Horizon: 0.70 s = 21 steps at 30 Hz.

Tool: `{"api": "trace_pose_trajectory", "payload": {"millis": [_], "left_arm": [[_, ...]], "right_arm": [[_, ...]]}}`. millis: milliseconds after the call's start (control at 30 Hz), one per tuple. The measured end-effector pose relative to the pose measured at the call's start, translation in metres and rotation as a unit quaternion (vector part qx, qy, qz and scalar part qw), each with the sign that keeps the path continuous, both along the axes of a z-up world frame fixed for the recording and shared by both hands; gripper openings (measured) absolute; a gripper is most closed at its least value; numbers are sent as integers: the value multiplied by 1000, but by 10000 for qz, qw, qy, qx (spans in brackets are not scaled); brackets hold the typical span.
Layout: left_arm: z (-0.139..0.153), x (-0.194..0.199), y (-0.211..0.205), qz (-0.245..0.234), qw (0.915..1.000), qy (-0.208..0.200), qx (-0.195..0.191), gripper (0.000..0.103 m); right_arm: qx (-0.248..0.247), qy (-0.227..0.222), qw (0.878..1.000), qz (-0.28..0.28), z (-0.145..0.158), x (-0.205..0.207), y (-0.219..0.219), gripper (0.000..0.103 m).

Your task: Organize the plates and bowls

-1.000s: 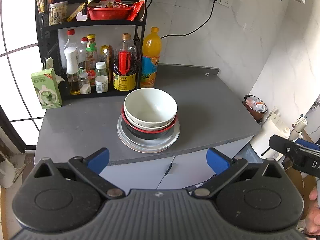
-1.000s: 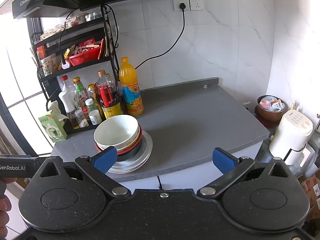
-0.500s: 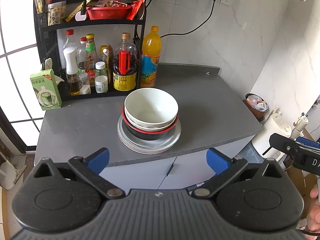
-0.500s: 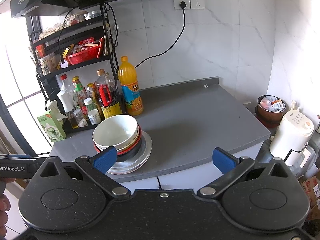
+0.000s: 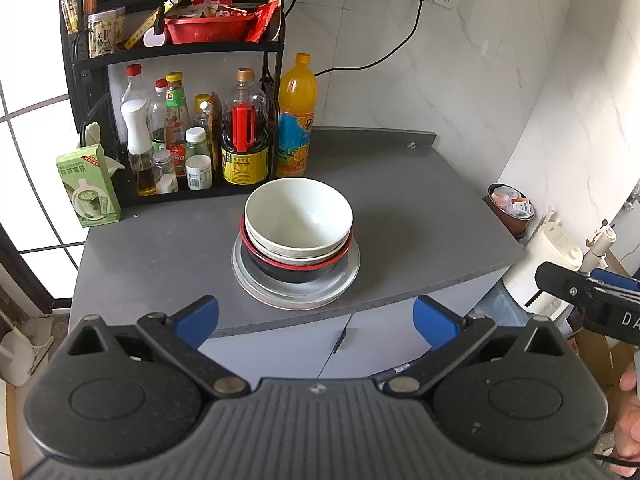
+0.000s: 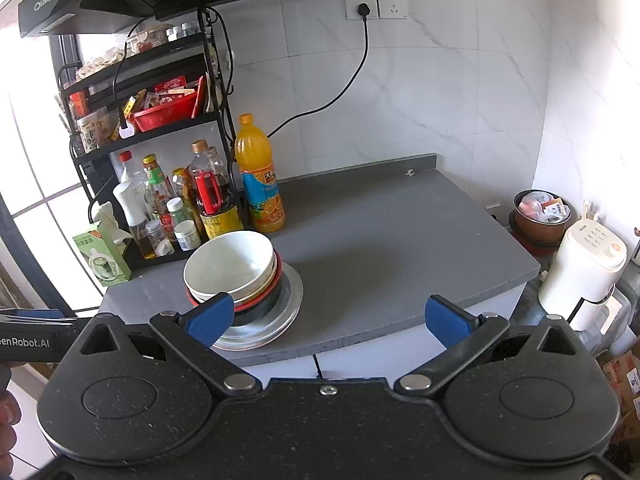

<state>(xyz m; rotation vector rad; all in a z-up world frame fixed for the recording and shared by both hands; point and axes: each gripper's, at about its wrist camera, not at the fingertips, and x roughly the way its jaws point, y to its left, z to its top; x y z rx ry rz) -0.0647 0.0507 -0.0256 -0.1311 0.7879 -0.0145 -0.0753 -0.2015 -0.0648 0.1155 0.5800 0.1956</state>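
One stack of dishes stands on the grey counter (image 5: 400, 200): a white bowl (image 5: 298, 216) on top, a second pale bowl and a red-rimmed black bowl (image 5: 292, 270) under it, and metal plates (image 5: 280, 292) at the bottom. The right wrist view shows the same white bowl (image 6: 228, 266) and plates (image 6: 290, 300). My left gripper (image 5: 316, 318) hangs open in front of the counter edge, short of the stack, with nothing in it. My right gripper (image 6: 328, 316) is also open and empty, off to the right of the stack.
A black rack (image 5: 176, 52) with sauce bottles and a red basket stands at the back left. Beside it are an orange juice bottle (image 5: 296, 120) and a green tissue box (image 5: 88, 188). A white kettle (image 6: 584, 268) and a brown pot (image 6: 540, 216) sit right of the counter.
Both views have drifted very slightly; the stack sits a touch nearer the left gripper. Nothing on the counter has moved, and both grippers stay open.
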Motion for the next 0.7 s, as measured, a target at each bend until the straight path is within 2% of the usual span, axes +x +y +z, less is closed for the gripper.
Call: {"api": "trace_pose_trajectory", "payload": {"millis": [700], "left_arm": [[4,6,-4,49,10000,-42,30,102]], "right_arm": [[18,74,10000,8,-2,2,-2,103]]}}
